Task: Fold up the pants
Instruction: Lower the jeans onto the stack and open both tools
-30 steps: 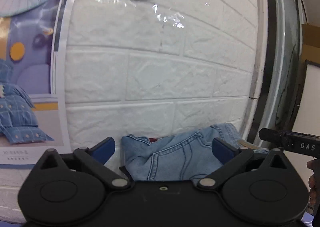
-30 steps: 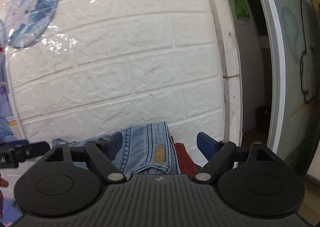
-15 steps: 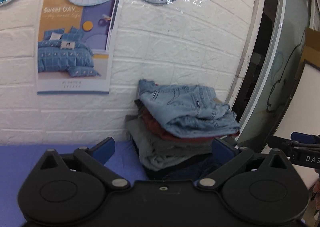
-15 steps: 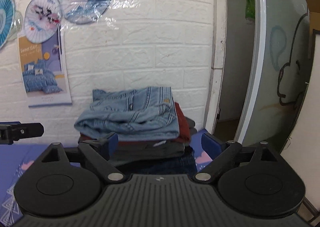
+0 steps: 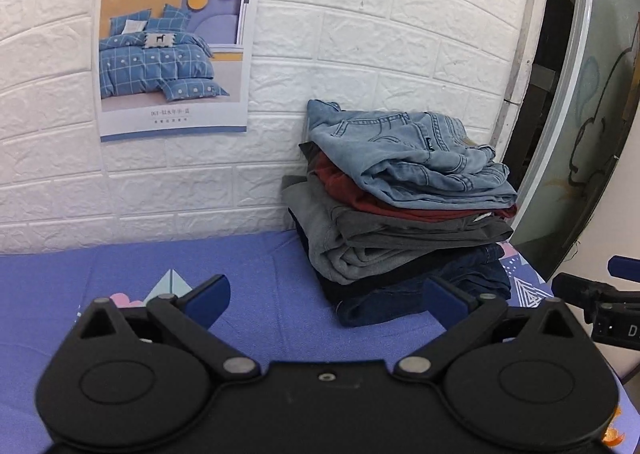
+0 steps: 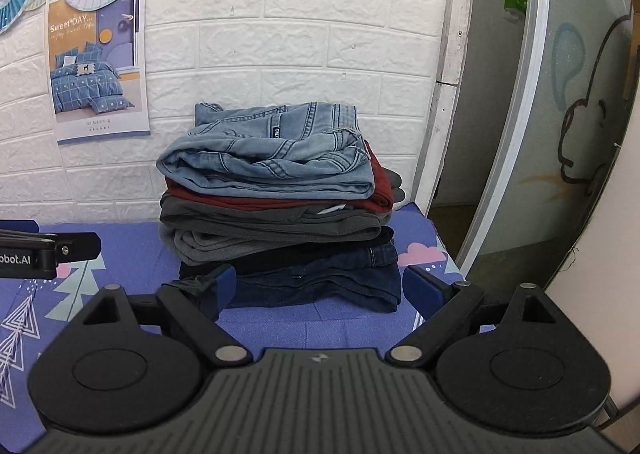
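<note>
A stack of folded pants (image 5: pixel 404 213) stands against the white brick wall on the purple patterned sheet (image 5: pixel 160 270). Light blue jeans (image 5: pixel 408 157) lie on top, loosely folded, over red, grey, black and dark blue pairs. The stack also shows in the right wrist view (image 6: pixel 280 205), with the light blue jeans (image 6: pixel 276 153) on top. My left gripper (image 5: pixel 326 292) is open and empty, low over the sheet, short of the stack. My right gripper (image 6: pixel 320 288) is open and empty, just in front of the stack's bottom pair.
A bedding poster (image 5: pixel 168 41) and paper fans hang on the wall at left. A door frame (image 6: pixel 448 93) and a glass panel with a drawing (image 6: pixel 568 113) stand at right. The table's right edge (image 6: pixel 440 246) is close to the stack.
Both grippers have pulled back and down from the top of the stack. The jeans, close up a second ago, now lie released on top of the stack.
</note>
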